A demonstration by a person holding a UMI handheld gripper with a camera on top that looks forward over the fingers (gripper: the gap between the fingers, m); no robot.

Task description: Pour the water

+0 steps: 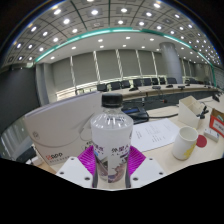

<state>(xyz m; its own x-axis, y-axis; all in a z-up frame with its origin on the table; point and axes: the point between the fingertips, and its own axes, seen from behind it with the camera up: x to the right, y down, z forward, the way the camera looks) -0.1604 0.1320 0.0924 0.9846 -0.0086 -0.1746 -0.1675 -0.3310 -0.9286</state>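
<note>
One water bottle (111, 140) between tongs (110, 163) fingers.

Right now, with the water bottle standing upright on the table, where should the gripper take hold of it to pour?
Probably at the labelled middle of the water bottle, coming in level from the near side. It stands upright between the gripper's open fingers, and its straight round body suits the pads better than the narrow cap. The paper cup stands to its right.
</note>
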